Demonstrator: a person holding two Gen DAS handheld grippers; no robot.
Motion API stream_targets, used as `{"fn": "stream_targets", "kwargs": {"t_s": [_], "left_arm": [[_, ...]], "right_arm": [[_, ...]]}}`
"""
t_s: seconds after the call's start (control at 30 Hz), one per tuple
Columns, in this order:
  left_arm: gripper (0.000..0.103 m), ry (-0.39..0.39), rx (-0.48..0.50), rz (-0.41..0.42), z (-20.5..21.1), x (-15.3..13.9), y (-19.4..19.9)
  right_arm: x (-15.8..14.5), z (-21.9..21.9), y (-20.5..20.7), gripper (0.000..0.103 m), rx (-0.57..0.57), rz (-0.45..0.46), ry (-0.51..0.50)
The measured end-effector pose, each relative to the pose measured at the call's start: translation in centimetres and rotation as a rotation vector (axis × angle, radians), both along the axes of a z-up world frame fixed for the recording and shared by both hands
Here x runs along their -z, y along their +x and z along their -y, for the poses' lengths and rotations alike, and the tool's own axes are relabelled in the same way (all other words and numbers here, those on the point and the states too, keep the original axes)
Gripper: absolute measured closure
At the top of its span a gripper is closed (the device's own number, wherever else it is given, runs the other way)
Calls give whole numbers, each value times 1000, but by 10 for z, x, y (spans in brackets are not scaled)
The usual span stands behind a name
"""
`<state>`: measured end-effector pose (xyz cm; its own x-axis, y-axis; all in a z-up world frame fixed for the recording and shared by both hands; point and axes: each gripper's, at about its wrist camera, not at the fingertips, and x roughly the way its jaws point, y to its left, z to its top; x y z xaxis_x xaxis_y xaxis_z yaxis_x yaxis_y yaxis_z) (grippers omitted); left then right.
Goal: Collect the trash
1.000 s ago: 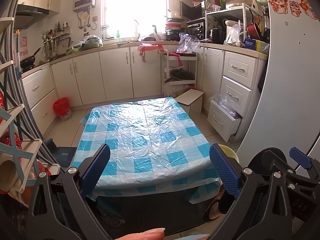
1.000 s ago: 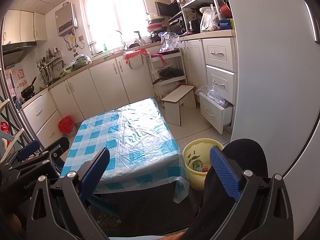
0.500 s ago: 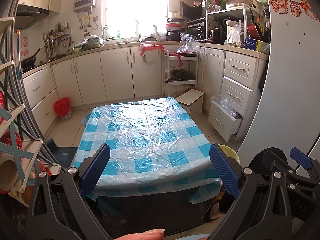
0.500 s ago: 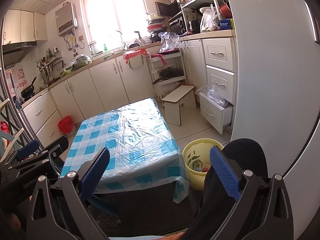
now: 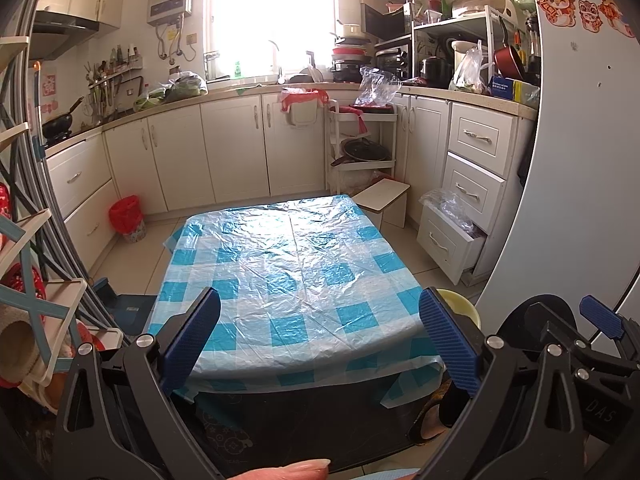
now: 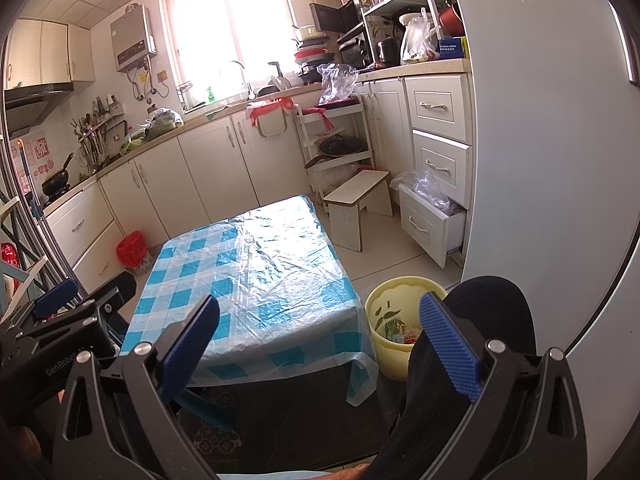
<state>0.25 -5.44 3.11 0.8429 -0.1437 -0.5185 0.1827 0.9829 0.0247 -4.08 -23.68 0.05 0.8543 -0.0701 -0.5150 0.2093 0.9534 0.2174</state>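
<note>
Well, from your left wrist view, your left gripper (image 5: 318, 334) hangs spread wide and empty above the near edge of the counter (image 5: 292, 264), whose checked plastic cover shows no trash; the bin (image 5: 460, 306) peeks out just beside the counter's right corner, within easy reach for drops. From your right wrist view, your right gripper (image 6: 318, 334) is likewise splayed and holds nothing, aimed between counter and bin, where wrappers (image 6: 400, 330) already lie inside; your left gripper sits low at the left.
</note>
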Motion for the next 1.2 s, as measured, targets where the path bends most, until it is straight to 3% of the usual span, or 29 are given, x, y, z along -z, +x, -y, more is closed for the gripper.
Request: {"fn": "stream_targets", "kwargs": {"t_s": [1.2], "left_arm": [[8,-2,5,-2,0,-1,0]], "right_arm": [[4,-1,1,7,-3,-6,2]]}}
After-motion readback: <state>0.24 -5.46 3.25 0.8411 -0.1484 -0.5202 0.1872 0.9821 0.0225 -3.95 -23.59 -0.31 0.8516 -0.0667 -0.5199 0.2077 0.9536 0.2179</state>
